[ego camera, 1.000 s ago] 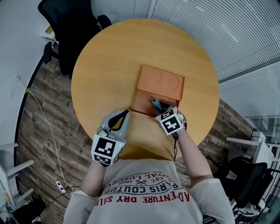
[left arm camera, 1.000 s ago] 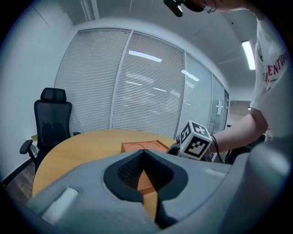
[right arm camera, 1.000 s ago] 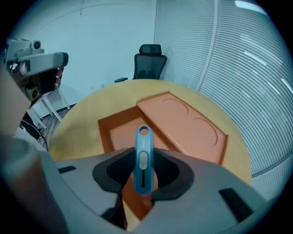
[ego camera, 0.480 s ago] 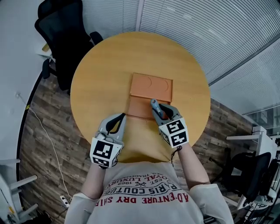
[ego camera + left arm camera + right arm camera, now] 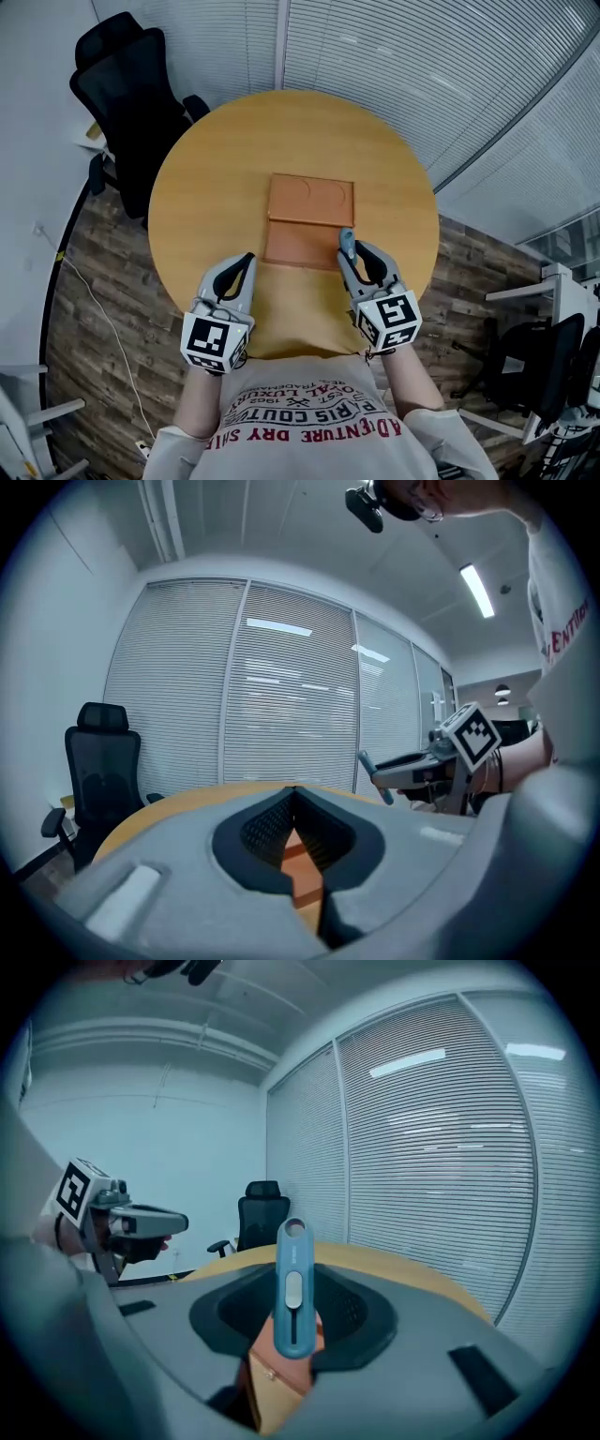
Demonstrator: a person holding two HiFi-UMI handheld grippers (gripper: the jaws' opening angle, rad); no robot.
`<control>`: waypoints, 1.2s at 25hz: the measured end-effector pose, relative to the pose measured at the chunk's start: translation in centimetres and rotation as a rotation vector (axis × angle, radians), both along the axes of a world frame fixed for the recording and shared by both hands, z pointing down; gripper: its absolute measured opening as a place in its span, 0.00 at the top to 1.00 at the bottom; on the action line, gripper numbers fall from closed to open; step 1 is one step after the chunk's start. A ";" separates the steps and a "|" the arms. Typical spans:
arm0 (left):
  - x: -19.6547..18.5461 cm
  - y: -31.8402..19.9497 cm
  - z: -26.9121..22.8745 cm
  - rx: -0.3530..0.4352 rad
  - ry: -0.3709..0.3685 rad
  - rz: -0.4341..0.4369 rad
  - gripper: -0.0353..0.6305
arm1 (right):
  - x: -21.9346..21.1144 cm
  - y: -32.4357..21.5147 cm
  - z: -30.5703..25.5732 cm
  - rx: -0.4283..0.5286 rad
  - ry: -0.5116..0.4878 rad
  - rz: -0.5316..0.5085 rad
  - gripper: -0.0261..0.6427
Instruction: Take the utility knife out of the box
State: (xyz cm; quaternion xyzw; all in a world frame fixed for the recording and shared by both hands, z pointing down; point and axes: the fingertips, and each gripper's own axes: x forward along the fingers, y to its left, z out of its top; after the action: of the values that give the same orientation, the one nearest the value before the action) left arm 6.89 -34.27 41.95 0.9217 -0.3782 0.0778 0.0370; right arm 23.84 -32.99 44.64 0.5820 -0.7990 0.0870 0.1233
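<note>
The orange box (image 5: pixel 310 200) lies open in the middle of the round table (image 5: pixel 206 187), its lid folded back beyond the shallow tray (image 5: pixel 298 246). My right gripper (image 5: pixel 350 249) is shut on the blue utility knife (image 5: pixel 346 243) and holds it just off the tray's near right corner. In the right gripper view the knife (image 5: pixel 292 1288) stands upright between the jaws, slider facing the camera, with the box (image 5: pixel 277 1365) below it. My left gripper (image 5: pixel 247 260) is shut with nothing in it, over the table near the tray's left corner. Its tips (image 5: pixel 295 789) meet.
A black office chair (image 5: pixel 127 89) stands off the table's far left edge. Window blinds (image 5: pixel 422 66) run behind the table. Another chair (image 5: pixel 530 370) and desk legs are at the right. The person's torso is at the table's near edge.
The right gripper has lifted the knife out of the box and drawn it back to the near right. The left gripper stayed shut and drew slightly away from the box.
</note>
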 end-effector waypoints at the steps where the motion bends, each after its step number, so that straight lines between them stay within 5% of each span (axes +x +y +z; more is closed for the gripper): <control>1: 0.0 0.1 -0.2 0.000 0.005 -0.001 0.96 | 0.0 0.3 -0.4 0.013 -0.006 -0.007 0.76; 30: 2.1 -0.7 -1.3 0.004 -0.001 0.008 0.95 | -0.3 0.5 -2.9 0.086 -0.049 -0.020 0.76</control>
State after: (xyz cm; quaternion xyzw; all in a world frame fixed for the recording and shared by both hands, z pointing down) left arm 8.96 -34.96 40.67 0.9232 -0.3748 0.0774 0.0347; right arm 23.52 -32.49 41.75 0.5764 -0.8106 0.0655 0.0796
